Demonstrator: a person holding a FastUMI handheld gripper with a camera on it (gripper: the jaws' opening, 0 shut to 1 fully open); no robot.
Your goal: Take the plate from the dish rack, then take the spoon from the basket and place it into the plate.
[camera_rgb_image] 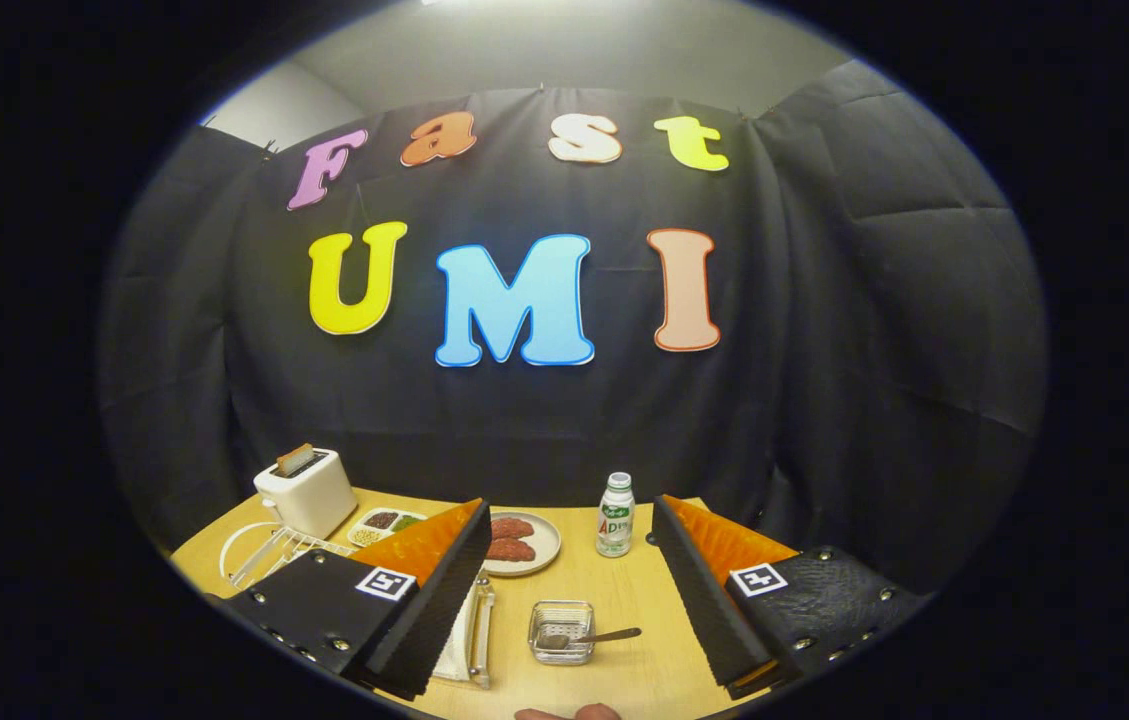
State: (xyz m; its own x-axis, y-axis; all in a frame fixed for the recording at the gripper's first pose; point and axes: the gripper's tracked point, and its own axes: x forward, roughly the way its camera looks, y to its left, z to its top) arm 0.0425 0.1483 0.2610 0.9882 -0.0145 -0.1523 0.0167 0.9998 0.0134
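My gripper (571, 505) is open and holds nothing, hovering above the wooden table (624, 600). Between the fingers, near their base, sits a small wire basket (561, 632) with a spoon (604, 636) in it, its handle sticking out to the right. Right beside the inner edge of the left finger (424, 590), a white plate (454, 640) stands on edge in a small dish rack (480, 630). The finger hides part of both.
A round plate of red meat slices (521, 543) lies just past the left fingertip. A small drink bottle (615, 515) stands near the right fingertip. At the far left are a white toaster (306, 490), a compartment dish (384, 522) and a white wire rack (259, 550). A person's hand (569, 712) shows at the near table edge.
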